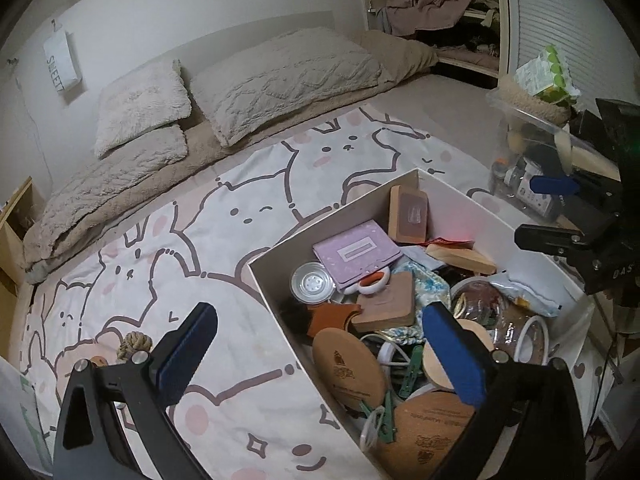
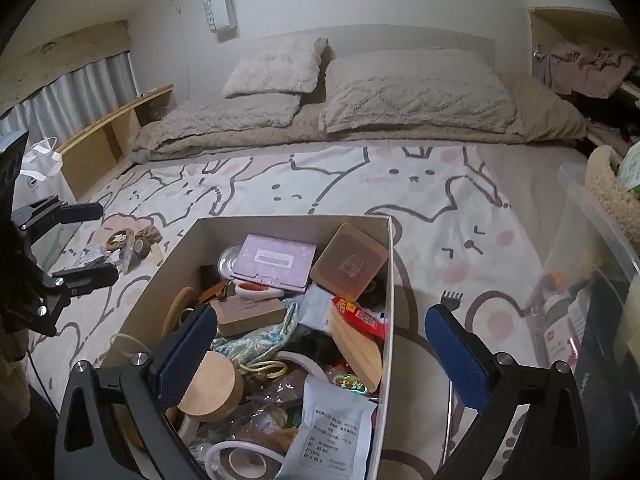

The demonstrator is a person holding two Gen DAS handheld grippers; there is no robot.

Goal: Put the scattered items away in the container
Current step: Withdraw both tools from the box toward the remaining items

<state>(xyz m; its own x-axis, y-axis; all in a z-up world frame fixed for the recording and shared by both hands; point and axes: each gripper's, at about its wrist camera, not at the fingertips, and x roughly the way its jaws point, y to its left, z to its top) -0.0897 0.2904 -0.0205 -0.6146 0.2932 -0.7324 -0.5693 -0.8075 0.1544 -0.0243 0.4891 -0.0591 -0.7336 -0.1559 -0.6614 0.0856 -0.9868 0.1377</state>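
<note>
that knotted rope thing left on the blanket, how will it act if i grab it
The knotted rope ball looks soft, so the pads should sink in and grip. Its rounded shape may roll if nudged. It probably weighs little, sitting beside other small clutter.

Both wrist views look down, close — sharing the box (image 1: 416, 178) (image 2: 292, 222), seemingly from opposite sides.

1. The white box (image 2: 280, 224) runs off the bottom edge in both views, so its near wall never shows.
2. Stuff at the bottom of the box is buried under the top layer, can't tell what's down there.
3. Print on the white packet (image 2: 336, 436) is too tiny to read.
4. The clear plastic bin (image 2: 592, 216) is cut off at the right edge, its contents a blur.
5. The little pile (image 2: 120, 246) by the box's left side is too small to sort out.
</note>
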